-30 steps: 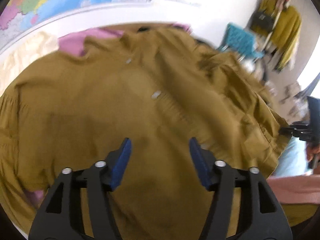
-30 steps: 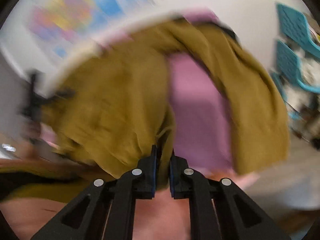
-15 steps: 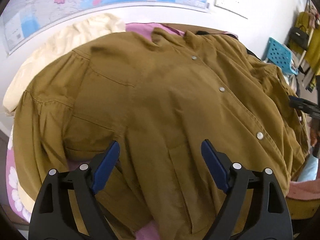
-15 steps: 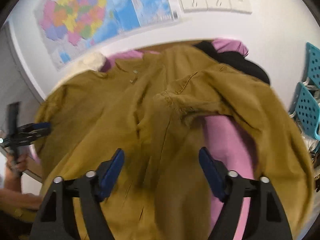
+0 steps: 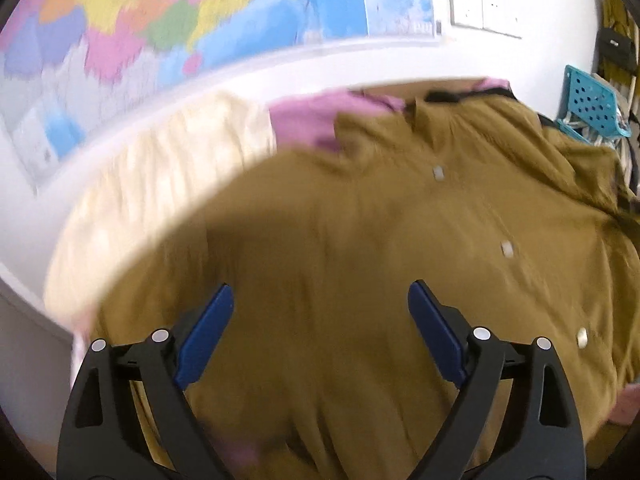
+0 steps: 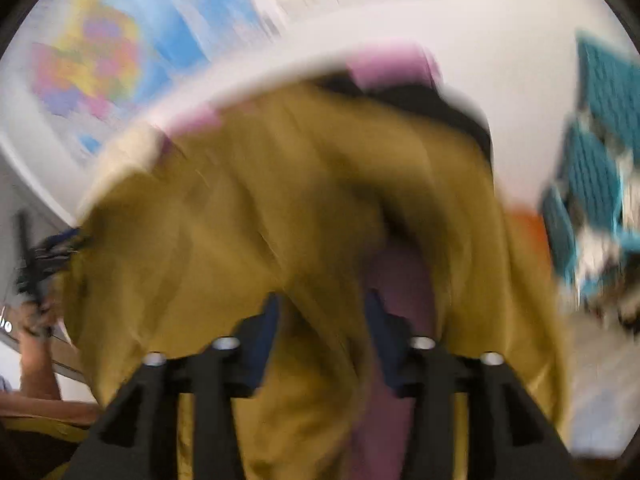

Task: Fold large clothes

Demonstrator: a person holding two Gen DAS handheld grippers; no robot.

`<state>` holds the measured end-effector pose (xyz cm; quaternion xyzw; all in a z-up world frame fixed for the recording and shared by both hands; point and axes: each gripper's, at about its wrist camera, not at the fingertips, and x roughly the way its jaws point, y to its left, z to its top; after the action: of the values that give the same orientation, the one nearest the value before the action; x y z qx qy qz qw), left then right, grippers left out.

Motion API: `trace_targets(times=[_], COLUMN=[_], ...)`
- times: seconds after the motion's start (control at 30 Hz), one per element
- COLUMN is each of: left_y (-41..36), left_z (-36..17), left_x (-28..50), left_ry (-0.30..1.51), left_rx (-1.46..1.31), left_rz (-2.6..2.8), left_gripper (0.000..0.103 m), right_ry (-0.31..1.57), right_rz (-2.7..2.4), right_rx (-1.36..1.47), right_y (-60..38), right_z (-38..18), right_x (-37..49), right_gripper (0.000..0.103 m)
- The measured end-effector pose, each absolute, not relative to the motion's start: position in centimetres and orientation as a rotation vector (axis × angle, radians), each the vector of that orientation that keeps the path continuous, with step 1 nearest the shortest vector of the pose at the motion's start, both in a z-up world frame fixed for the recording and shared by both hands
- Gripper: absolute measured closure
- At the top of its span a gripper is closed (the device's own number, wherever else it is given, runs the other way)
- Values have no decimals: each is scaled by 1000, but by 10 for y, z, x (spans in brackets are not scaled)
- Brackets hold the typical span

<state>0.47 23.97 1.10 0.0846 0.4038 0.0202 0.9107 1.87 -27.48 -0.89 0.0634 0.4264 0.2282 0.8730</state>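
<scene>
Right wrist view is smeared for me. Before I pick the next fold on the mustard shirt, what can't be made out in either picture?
- Right wrist view: motion blur hides whether the closing right gripper pinches the mustard shirt lying between its jaws.
- Left wrist view: the shirt's hem is cut off by the bottom edge and the opening left gripper.
- Both views: the shirt covers most of the pink cloth beneath.
- Wall map: lettering blurred.
</scene>
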Motion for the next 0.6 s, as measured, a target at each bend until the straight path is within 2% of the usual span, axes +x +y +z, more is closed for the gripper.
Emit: trace_targets(times=[0.07,0.13,0.2,0.4,0.53,0.57,0.6], left_y=[234,227,221,220,214,213,211], left_z=[21,26,25,-4,-29,-34,-41], left_x=[23,46,72,134,160,164,170], left_ry=[805,778,780,882,951,966,988], left_rx=[219,275,313,361,421,434,445], left_rz=[31,41,34,65,80,72,67], left_gripper=[12,11,10,10,11,11,17], right_ry=[775,691,678,806,894,918,944], right_rz=[519,524,551,565,556,574,567], right_rx=[105,23,-46,-191,-268,-265,-284], right_y=[-262,-236,-206,-116,-80,-73,-69], right_z=[29,54,56,9,-24,-29,-36], right_x=[28,51,85,208,260,268,275], right_gripper=[50,32,26,25,25,25,24])
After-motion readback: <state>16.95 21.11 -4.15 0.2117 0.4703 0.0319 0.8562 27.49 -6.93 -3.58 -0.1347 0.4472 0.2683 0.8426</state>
